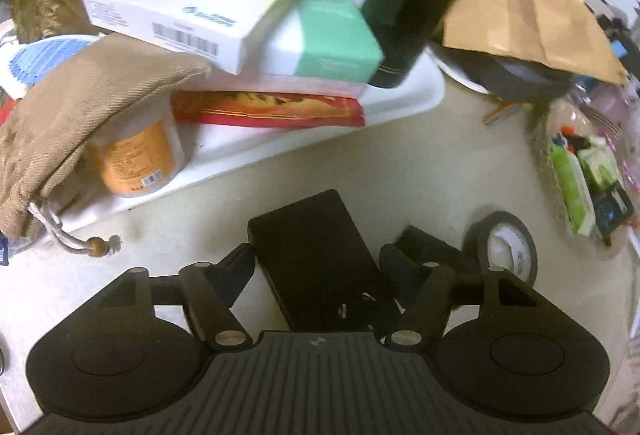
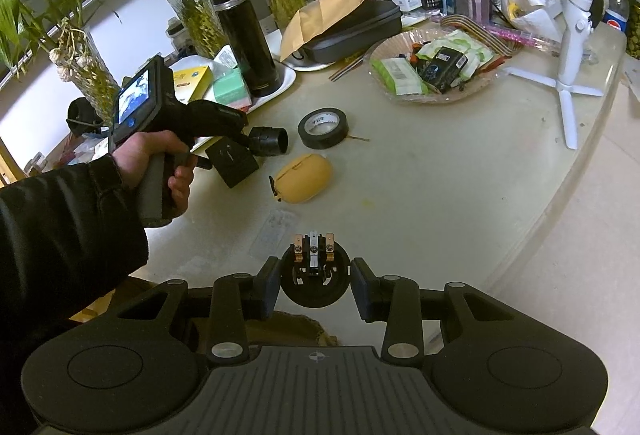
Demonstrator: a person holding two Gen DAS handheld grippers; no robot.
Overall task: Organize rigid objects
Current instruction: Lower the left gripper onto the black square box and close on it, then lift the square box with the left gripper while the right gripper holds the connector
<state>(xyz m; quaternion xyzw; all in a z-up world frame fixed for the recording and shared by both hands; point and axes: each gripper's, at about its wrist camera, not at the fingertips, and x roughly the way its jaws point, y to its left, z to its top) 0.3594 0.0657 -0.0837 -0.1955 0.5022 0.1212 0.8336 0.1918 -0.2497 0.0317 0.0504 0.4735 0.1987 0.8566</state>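
- The left gripper (image 1: pixel 318 263) has a flat black box (image 1: pixel 320 255) between its fingers; the left pad touches it, but I cannot tell if the right pad presses it.
- The black box is near the white tray (image 1: pixel 404 95), in front of it.
- The right gripper (image 2: pixel 314 285) is narrow and holds a round black part (image 2: pixel 314 285), well apart from the tray (image 2: pixel 286 81).
- The tape roll (image 1: pixel 506 245) lies beside the box.

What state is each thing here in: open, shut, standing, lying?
Left gripper: jaws around black rectangular box, grip unclear.
Right gripper: jaws shut on round black socket part.
Tall black flask: upright, capped.
Black tape roll: lying flat.
Yellow oval case: closed.
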